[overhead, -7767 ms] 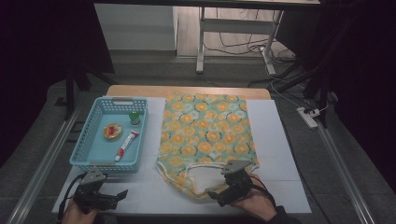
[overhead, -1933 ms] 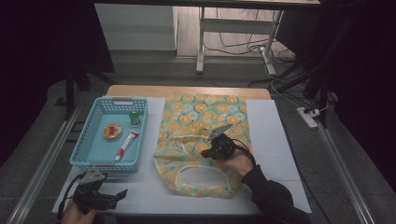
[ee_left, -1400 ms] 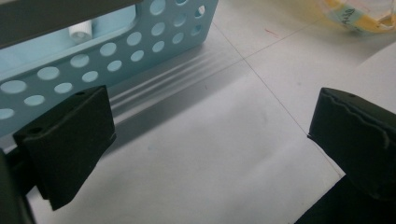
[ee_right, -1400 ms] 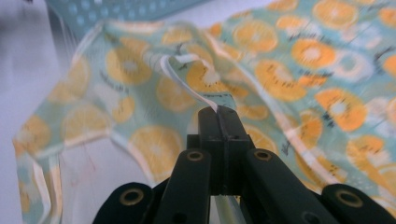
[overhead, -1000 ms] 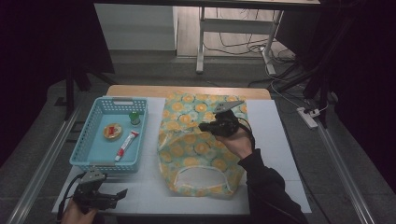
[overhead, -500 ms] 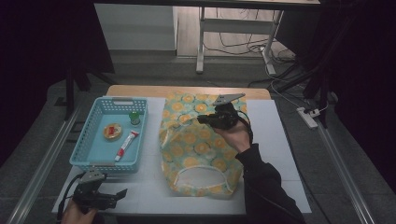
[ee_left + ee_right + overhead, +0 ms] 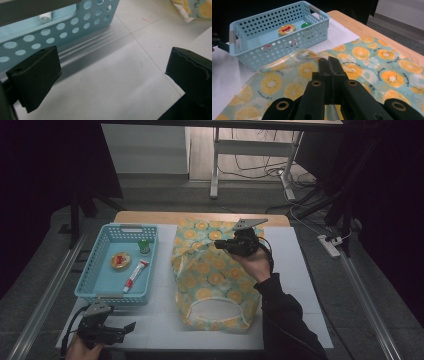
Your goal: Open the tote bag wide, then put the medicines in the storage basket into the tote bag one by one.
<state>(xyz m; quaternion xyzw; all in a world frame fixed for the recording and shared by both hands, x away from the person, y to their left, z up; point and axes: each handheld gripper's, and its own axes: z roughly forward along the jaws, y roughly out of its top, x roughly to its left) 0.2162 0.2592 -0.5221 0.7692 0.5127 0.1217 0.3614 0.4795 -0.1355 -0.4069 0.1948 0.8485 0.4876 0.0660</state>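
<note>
Blue plastic basket (image 7: 106,285), one, on the left of the white table (image 7: 300,285). Three things lie in it: one round yellow tin (image 7: 120,260), one small green-capped bottle (image 7: 144,246), one red-and-white tube (image 7: 135,275). Left gripper (image 7: 129,327) sits low at the near-left edge, just in front of the basket, jaws wide apart with nothing between them; the left gripper view shows bare table between the two pads. It has stayed where it was.

One cloth (image 7: 212,275), teal with orange-slice print, lies mid-table just right of the basket, its round opening at the near end. One right gripper (image 7: 219,245) is above the cloth's far part, jaws pressed together on a fold of the fabric; in the right gripper view the cloth (image 7: 372,65) runs up between the closed jaws. Earlier this gripper was at the near hem; it has since carried the fabric toward the far edge, so the cloth is now doubled over and looks narrower.
</note>
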